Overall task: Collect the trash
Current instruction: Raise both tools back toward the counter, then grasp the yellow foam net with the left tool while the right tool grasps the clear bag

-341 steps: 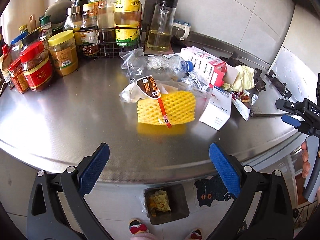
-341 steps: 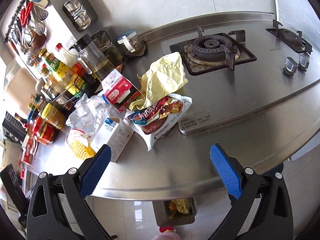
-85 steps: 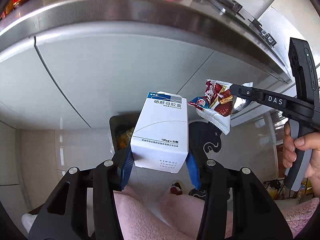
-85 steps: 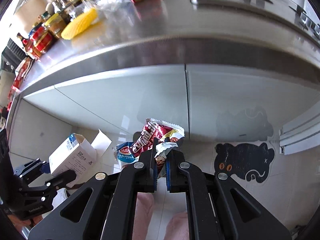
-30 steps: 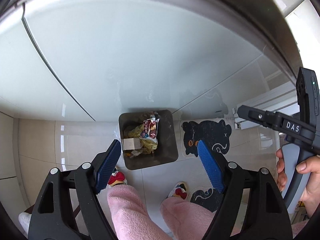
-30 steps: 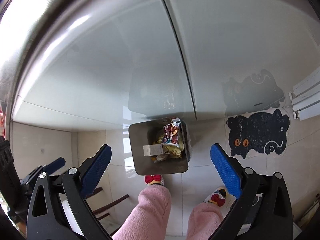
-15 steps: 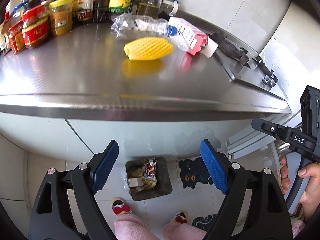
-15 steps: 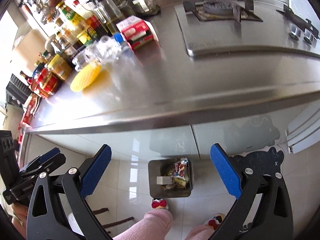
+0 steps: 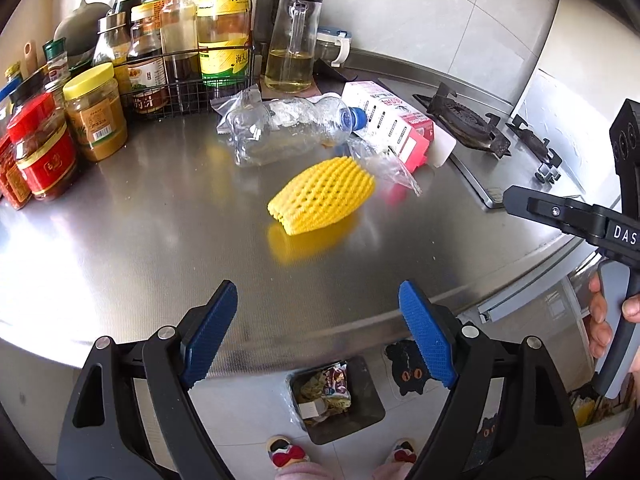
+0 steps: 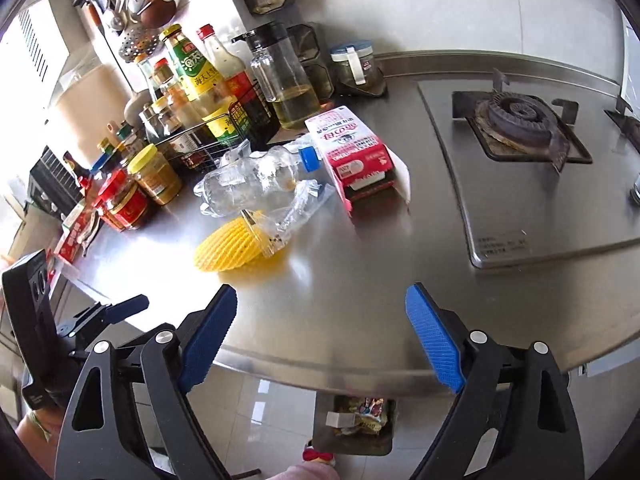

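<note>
On the steel counter [image 9: 140, 248] lie a yellow foam fruit net [image 9: 322, 196] [image 10: 236, 246], a crushed clear bottle [image 9: 288, 132] [image 10: 248, 180], a clear plastic wrapper [image 9: 384, 164] [image 10: 300, 208] and a pink-white carton [image 9: 390, 128] [image 10: 356, 152]. My left gripper [image 9: 317, 308] hovers open over the counter's front edge, short of the net, holding nothing. My right gripper [image 10: 320, 312] hangs near the same edge; its jaws are closing with nothing between them. On the floor below stands the trash bin [image 9: 366, 408] [image 10: 320, 436], with a white box and a snack wrapper inside.
Sauce bottles and jars [image 9: 96, 112] crowd the back left, with an oil jug [image 9: 290, 56] behind the bottle. A gas stove [image 10: 520, 120] fills the right side. A black cat mat [image 9: 408, 368] and slippers [image 9: 288, 454] lie by the bin.
Both grippers have risen from over the bin, where the white box and snack wrapper were dropped, to above the counter's front edge. The right jaws have narrowed a little.
</note>
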The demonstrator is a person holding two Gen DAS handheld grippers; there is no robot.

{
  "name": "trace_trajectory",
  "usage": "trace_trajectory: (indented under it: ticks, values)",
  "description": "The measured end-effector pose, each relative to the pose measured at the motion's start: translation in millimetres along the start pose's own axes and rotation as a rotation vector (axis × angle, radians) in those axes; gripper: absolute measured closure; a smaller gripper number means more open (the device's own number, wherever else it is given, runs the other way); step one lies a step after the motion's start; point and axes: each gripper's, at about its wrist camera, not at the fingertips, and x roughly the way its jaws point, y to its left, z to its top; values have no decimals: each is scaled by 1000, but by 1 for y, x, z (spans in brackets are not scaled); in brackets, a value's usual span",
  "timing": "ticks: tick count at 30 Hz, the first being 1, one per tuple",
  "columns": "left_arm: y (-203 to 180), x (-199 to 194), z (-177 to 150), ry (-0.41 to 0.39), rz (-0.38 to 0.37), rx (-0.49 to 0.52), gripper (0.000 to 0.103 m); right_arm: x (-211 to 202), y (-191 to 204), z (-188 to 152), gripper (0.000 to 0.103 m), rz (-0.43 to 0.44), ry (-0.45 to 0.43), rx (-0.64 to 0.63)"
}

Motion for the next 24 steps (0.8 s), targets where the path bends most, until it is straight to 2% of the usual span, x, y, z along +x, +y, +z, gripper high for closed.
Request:
trace_trajectory:
  ticks: [5, 9, 16, 18, 20, 23, 24]
  values:
    - [17, 22, 20, 18, -26, 34, 27, 27, 20, 15, 26, 10, 20, -47]
    - [25, 42, 33, 47, -58, 79, 33, 44, 33, 23, 34, 4, 35, -93]
    - [31, 69, 49, 76, -106, 132, 33, 76, 42, 31, 45, -13, 85, -108]
    - [32, 75, 53, 84, -124, 142, 33, 84, 41, 32, 55, -9, 102, -99]
    - [32, 81, 56, 91, -149, 154, 36, 88, 39, 32, 69, -15, 111, -94]
    - [27, 86, 59, 100, -193, 185, 48, 93, 34, 32, 85, -10, 126, -71]
    - [25, 87, 60, 104, -209, 196, 57, 95, 31, 32, 90, -7, 133, -59]
